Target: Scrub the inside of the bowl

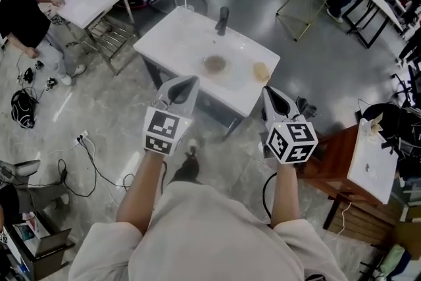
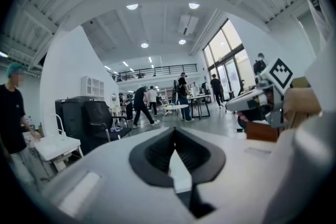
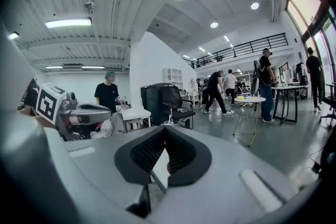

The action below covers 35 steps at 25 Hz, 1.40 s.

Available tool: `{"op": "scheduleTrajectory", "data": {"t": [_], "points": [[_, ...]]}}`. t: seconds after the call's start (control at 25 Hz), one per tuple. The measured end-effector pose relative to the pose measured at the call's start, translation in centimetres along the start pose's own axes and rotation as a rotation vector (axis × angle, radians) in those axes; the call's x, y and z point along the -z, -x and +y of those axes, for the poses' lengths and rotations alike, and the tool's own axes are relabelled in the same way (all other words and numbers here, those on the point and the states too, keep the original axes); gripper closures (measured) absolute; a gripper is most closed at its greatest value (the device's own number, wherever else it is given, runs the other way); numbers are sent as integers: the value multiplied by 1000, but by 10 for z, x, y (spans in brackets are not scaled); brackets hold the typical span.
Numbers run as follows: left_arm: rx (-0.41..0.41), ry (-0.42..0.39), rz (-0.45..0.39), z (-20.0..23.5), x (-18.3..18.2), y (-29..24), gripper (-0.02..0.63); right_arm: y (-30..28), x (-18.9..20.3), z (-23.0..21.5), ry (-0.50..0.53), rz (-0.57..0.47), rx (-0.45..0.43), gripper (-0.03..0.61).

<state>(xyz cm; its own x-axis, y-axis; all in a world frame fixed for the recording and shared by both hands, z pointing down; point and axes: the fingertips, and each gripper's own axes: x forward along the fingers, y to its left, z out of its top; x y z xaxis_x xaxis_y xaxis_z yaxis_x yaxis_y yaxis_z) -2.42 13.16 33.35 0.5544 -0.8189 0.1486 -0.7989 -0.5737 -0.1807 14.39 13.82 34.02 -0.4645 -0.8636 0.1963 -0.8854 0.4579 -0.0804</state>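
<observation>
Ahead lie one bowl (image 1: 214, 64) and one sponge (image 1: 262, 71).

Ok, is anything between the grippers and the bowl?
Nothing visible. The bowl sits open on the table, sponge to its right; the left gripper and right gripper hang on the near side.

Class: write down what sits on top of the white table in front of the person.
On the white table: a round bowl, a yellowish sponge and a dark upright object. The left tool covers part of its near edge.
</observation>
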Motion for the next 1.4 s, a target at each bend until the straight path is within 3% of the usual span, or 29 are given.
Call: {"op": "scheduleTrajectory", "data": {"t": [0.44, 0.8, 1.16, 1.28, 1.4], "points": [[33, 5, 12, 103, -2, -109, 611, -130, -33, -46, -13, 23, 41, 572], [91, 15, 52, 153, 12, -179, 611, -202, -36, -77, -35, 67, 83, 571], [195, -12, 166, 166, 61, -246, 607, -245, -7, -114, -60, 173, 138, 519], [233, -14, 204, 156, 76, -267, 557, -249, 8, -131, -80, 209, 154, 495], [256, -9, 239, 147, 91, -283, 555, -254, 22, -148, -95, 241, 159, 482]]}}
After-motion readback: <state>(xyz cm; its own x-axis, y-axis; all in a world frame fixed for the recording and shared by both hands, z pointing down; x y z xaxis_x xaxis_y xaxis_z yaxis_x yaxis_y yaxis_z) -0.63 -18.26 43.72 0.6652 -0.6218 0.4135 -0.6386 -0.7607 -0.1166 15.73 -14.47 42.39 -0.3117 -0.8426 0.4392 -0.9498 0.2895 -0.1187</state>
